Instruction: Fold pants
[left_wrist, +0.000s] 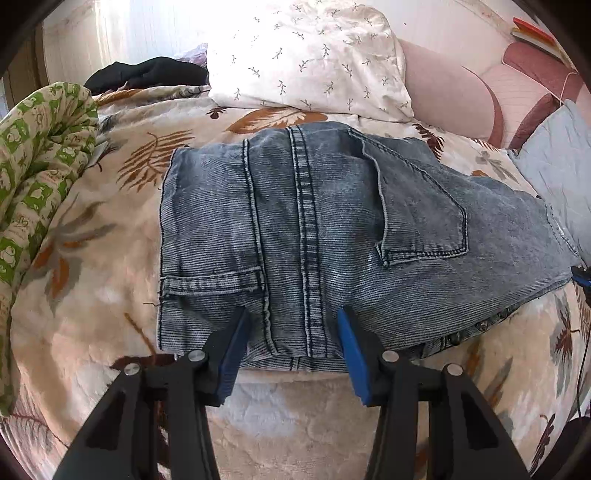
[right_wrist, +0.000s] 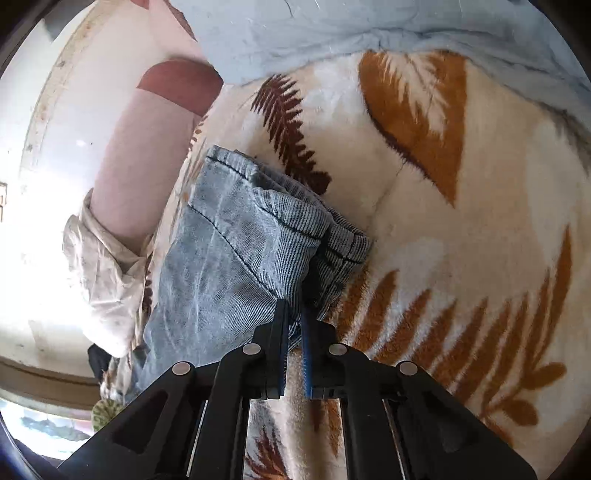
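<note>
Left wrist view has the jeans (left_wrist: 314, 236) folded on the blanket (left_wrist: 110, 266) mid-bed, near fold at the left tool (left_wrist: 291, 325), whose pads are spread over the seam, not gripping. Right tool (right_wrist: 294, 317) is pinched shut on the hem end toward the bed's right side. Denim looks heavy, floppy and grippy, so thick hems and fold edges are probably the best holds. Pillow (left_wrist: 310, 55) sits behind, green quilt (left_wrist: 40, 155) left; neither blocks anything.
</note>
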